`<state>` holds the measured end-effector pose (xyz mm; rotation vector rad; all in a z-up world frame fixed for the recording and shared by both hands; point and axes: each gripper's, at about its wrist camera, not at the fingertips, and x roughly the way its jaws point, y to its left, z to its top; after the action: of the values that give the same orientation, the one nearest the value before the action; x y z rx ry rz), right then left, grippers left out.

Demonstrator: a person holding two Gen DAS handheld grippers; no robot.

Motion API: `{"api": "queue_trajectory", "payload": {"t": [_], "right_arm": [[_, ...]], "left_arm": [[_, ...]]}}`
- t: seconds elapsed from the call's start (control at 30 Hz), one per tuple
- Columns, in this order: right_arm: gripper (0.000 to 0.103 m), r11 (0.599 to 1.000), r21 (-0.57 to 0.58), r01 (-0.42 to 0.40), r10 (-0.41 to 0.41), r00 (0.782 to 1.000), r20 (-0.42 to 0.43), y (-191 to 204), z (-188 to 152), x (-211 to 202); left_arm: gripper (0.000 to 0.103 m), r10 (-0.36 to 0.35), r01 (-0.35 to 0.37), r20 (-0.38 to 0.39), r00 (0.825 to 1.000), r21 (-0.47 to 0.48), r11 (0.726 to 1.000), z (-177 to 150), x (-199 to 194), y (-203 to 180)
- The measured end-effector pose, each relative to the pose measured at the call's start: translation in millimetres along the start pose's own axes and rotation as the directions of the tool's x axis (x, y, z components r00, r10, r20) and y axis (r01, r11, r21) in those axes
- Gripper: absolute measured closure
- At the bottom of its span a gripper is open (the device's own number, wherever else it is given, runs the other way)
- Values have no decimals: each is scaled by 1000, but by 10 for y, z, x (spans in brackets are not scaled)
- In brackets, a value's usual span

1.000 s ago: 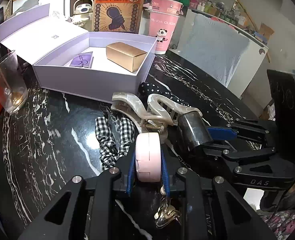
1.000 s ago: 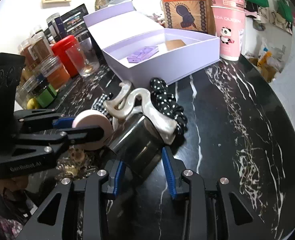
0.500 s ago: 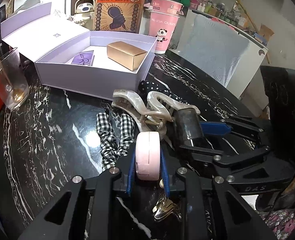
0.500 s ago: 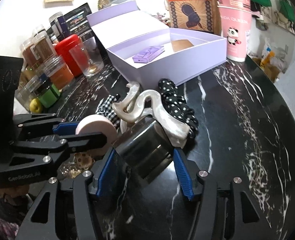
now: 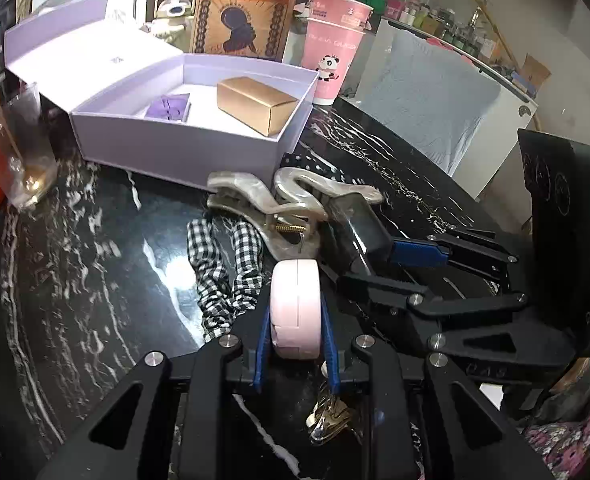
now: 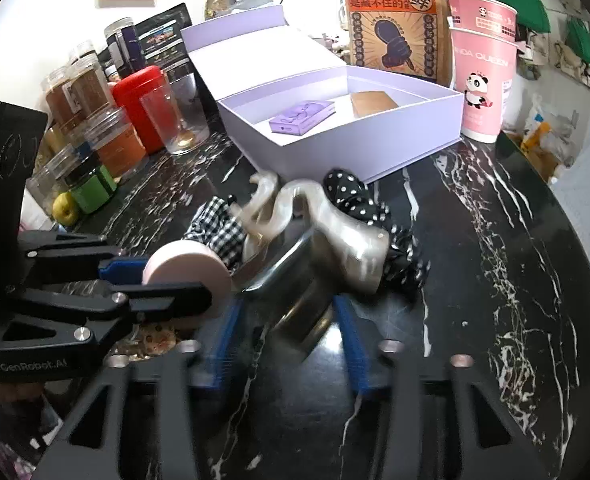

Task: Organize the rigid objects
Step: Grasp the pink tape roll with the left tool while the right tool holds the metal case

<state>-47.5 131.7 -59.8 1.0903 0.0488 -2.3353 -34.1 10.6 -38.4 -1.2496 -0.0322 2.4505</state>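
My left gripper (image 5: 295, 344) is shut on a pink round compact (image 5: 295, 312), held on edge just above the black marble table (image 5: 95, 280). Beside it, my right gripper (image 6: 289, 344) straddles a dark shiny metal case (image 6: 295, 296). Its jaws are closing around the case, with a sliver of gap still showing at the left pad. The case leans against a pearly hair claw (image 5: 263, 204). Behind them an open lavender box (image 5: 175, 152) holds a gold box (image 5: 255, 104) and a small purple box (image 5: 167, 106).
A checked scrunchie (image 5: 223, 264) and a polka-dot scrunchie (image 6: 355, 196) lie by the claw. A glass (image 6: 175, 120), a red canister and several jars (image 6: 95, 120) line the left. Pink cups (image 5: 331, 68) and a paper bag stand behind the box. A gold trinket (image 5: 331, 412) lies under my left gripper.
The right gripper's jaws widened around the dark case and have narrowed again, and the case looks shifted and blurred. The left gripper kept still with the compact.
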Motion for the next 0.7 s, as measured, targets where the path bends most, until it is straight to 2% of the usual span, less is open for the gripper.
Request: {"api": "queue_trajectory", "payload": {"t": [0.2, 0.43, 0.47, 0.53, 0.7], "right_arm": [[68, 999, 34, -3, 3, 1000, 7, -66, -32, -50], [68, 995, 94, 32, -34, 999, 19, -163, -61, -159], [67, 995, 94, 37, -39, 999, 20, -168, -65, -159], [46, 994, 94, 59, -60, 998, 14, -164, -57, -138], [44, 992, 108, 61, -62, 998, 9, -166, -20, -75]], "left_arm": [[81, 0, 0, 5, 1000, -19, 1000, 23, -56, 23], [81, 0, 0, 3, 1000, -39, 999, 30, -34, 48], [81, 0, 0, 3, 1000, -38, 999, 31, -26, 43], [81, 0, 0, 2, 1000, -38, 999, 27, -15, 39], [81, 2, -1, 4, 1000, -41, 999, 24, -15, 43]]}}
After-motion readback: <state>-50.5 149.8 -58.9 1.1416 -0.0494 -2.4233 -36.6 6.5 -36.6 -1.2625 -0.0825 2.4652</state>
